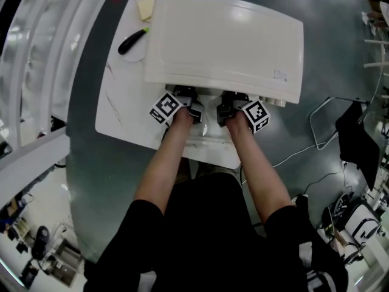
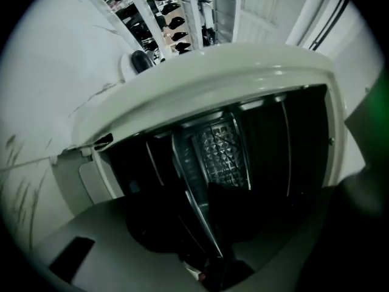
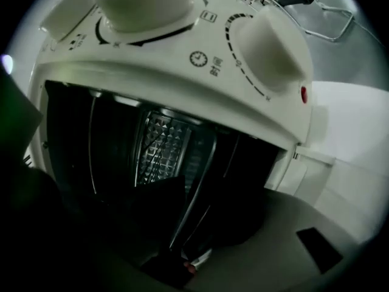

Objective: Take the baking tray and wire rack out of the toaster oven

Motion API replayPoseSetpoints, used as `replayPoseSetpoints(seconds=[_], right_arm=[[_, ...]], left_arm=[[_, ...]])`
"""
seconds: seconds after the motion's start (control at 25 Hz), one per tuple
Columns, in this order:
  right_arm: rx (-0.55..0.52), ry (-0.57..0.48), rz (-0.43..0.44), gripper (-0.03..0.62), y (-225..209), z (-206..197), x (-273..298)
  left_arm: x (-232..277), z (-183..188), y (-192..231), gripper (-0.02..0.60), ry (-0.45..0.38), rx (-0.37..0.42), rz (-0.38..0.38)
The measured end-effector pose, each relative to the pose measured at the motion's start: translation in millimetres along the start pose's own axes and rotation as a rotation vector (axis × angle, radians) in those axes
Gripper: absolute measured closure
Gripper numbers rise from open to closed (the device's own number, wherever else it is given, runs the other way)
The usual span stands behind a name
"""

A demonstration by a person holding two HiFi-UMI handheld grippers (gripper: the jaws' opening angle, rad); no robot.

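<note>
So the white toaster oven [image 1: 225, 41] sits on a white tabletop [image 1: 121, 117] with its door [image 1: 209, 146] folded down at the front, and both arms reach straight in over that door. The left hand-held gripper [image 1: 193, 105] is at the left half of the oven's mouth and the right hand-held gripper [image 1: 226, 107] is at the right half, pretty much side by side. In the left gripper view, the left hand-held gripper [image 2: 203, 224] has its dark jaws clenched on a thin shiny metal edge, which I'm reading as the front rim of the baking tray [image 2: 189, 199]. It's the same in the right gripper view: the right hand-held gripper [image 3: 182, 221] is clamped on that rim [image 3: 191, 196] too. The tray is inside the oven's dark cavity, with only its front edge at the mouth. Honestly I can't separate the wire rack from the tray in there, it's too dark. One of the oven's knobs [image 3: 273, 47] sits right above the opening. A black marker pen with a green tip [image 1: 132, 41] lies on the tabletop just left of the oven.
</note>
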State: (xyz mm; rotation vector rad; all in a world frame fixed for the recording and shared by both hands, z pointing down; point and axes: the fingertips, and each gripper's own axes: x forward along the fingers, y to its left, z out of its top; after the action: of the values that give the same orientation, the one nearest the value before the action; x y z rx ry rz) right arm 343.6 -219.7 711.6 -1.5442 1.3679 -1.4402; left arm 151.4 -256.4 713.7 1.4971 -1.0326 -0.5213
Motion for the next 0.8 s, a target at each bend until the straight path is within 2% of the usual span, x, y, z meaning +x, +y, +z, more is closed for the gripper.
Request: replayPoseSetpoints(seconds=[0.08,0.16,0.36,0.6,0.8], right_arm=[[0.0,0.005,-0.005,0.48,-0.1,-1.3,4.5],[-0.005,0.005,-0.005,0.485,1.2,-1.0,6.8],[0.002,-0.004,-0.004,0.48,1.6,0.7,4.3],[0.005,0.02,-0.02,0.484,-2.6,-4.1,-4.4],[0.049,0.014,-0.027,0.49,-8.1,-11.2,-22.0]], left_arm=[[3.2,4.3,2.3,0.436,-0.006,0.033,0.017],[5.6,6.2,4.5,0.459,-0.02,0.007,0.023],[6.9,4.8,5.1,0.49,-0.072,-0.207,-0.067],[-3.2,1.5,11.2,0.494,-0.063,-0.202,-0.03],[-19.9,-5.3,12.6,0.497,-0.068,-0.249,-0.023]])
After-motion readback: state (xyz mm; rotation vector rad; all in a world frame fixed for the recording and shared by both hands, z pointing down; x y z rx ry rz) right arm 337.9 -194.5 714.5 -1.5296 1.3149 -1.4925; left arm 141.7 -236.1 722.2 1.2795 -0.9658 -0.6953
